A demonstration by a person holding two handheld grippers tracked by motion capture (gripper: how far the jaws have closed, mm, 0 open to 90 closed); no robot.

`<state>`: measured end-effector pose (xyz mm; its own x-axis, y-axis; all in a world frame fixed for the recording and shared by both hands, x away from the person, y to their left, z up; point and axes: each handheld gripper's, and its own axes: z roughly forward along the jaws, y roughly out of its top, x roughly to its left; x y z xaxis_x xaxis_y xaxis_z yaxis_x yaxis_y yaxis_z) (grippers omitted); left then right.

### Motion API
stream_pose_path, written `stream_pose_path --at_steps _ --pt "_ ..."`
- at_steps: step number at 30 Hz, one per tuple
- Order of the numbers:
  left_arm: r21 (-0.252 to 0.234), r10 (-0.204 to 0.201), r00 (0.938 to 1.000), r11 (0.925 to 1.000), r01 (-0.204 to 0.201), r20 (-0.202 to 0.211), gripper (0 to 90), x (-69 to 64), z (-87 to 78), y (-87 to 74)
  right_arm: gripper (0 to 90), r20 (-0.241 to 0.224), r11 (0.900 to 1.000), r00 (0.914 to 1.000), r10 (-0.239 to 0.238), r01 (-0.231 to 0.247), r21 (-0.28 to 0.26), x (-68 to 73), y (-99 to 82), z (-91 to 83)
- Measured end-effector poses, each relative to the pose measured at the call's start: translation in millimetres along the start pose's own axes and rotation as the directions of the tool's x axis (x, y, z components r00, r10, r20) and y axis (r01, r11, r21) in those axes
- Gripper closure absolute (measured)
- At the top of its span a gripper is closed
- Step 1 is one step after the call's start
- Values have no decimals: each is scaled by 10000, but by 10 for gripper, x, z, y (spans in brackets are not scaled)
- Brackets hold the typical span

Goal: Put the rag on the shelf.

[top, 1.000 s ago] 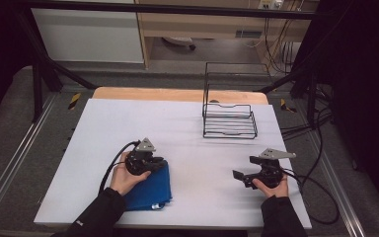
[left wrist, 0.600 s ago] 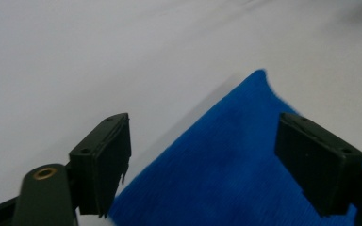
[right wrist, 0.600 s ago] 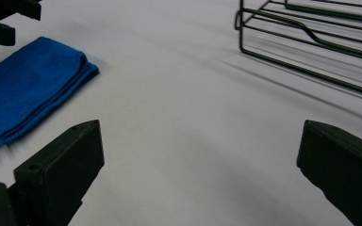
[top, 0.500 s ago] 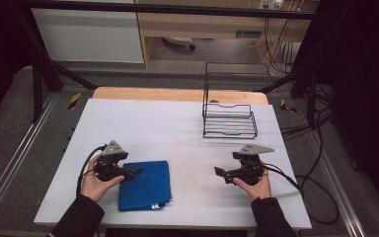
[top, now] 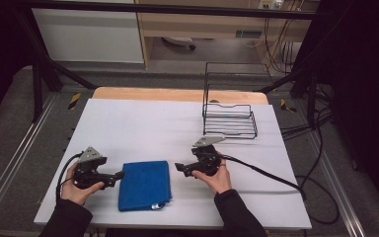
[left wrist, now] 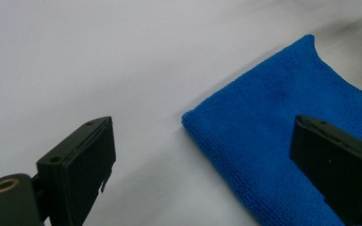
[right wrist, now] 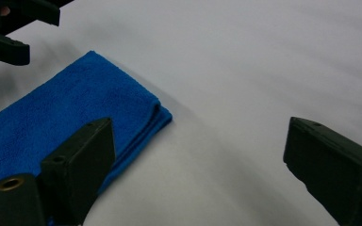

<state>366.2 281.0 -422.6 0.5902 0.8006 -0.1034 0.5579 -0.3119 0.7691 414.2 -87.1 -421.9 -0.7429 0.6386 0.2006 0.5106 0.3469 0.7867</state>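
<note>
A folded blue cloth (top: 144,183) lies flat on the white table near its front edge. My left gripper (top: 120,174) sits just off the cloth's left edge, pointing at it. Its jaws have just been opening and stand wide, with nothing pressed between them. In the left gripper view the cloth (left wrist: 283,141) lies ahead, partly behind one jaw of the left gripper (left wrist: 207,155). My right gripper (top: 178,168) is a short way right of the cloth, pointing left. Its jaws have just been closing a little, stand open and hold nothing. The right gripper view shows the right gripper (right wrist: 202,155), the cloth (right wrist: 75,113) and the left gripper (right wrist: 9,28).
A black wire rack (top: 229,121) stands at the back right of the white table (top: 143,123). A cable (top: 266,173) trails from my right gripper across the table and off its right edge.
My left gripper has drawn back to the left off the cloth and opened. My right gripper has moved left toward the cloth. The cloth has stayed where it was.
</note>
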Motion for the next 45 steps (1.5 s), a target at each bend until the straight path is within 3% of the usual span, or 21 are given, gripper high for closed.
stream_pose_path --at_steps 8,12,16,21,24,27,31,32,33,34,36,40,42,45 --pt "-109 -91 9999 9999 90 -88 82 41 -40 -28 282 -216 9973 9998 -45 60 737 110 57 433" --pt "-141 -202 9997 9997 201 -108 83 46 -39 -32 378 -379 9970 9993 29 1 773 140 56 552" --pt "-154 -225 9997 9996 223 -100 85 42 -38 -30 463 -582 9945 9980 -228 286 1008 184 44 647" --pt "-148 -236 9997 9996 235 -79 87 40 -33 -33 555 -811 9933 9960 -368 453 1063 255 13 679" --pt "-150 -214 9997 9997 212 -106 88 51 -37 -35 610 -1271 9922 9919 -60 217 1226 288 -1 674" --pt "-137 -205 9997 9997 204 -119 90 53 -36 -35 648 -1333 9925 9911 -43 205 1207 337 -24 677" --pt "-143 -181 9998 9997 179 -123 90 50 -33 -34 625 -1316 9908 9912 -155 329 1313 351 -4 684" --pt "-162 -182 9997 9997 179 -131 90 51 -35 -35 544 -1037 9909 9936 -456 581 1213 344 8 687" --pt "-180 -191 9997 9997 189 -140 90 52 -40 -36 544 -1037 9909 9936 -456 581 1213 344 8 687" --pt "-191 -212 9997 9996 210 -117 90 53 -44 -38 508 -668 9904 9956 -661 736 1169 332 21 686" --pt "-204 -210 9997 9996 207 -144 90 63 -46 -39 508 -669 9903 9959 -604 682 1214 295 36 701" --pt "-185 -182 9997 9997 179 -163 93 64 -42 -41 594 -917 9914 9942 -564 666 1125 336 5 699" --pt "-191 -181 9996 9997 178 -194 94 62 -42 -39 681 -1450 9907 9893 -189 381 1308 399 -32 682" --pt "-212 -166 9996 9996 162 -217 94 60 -42 -37 752 -1612 9907 9869 15 205 1345 435 -60 680"
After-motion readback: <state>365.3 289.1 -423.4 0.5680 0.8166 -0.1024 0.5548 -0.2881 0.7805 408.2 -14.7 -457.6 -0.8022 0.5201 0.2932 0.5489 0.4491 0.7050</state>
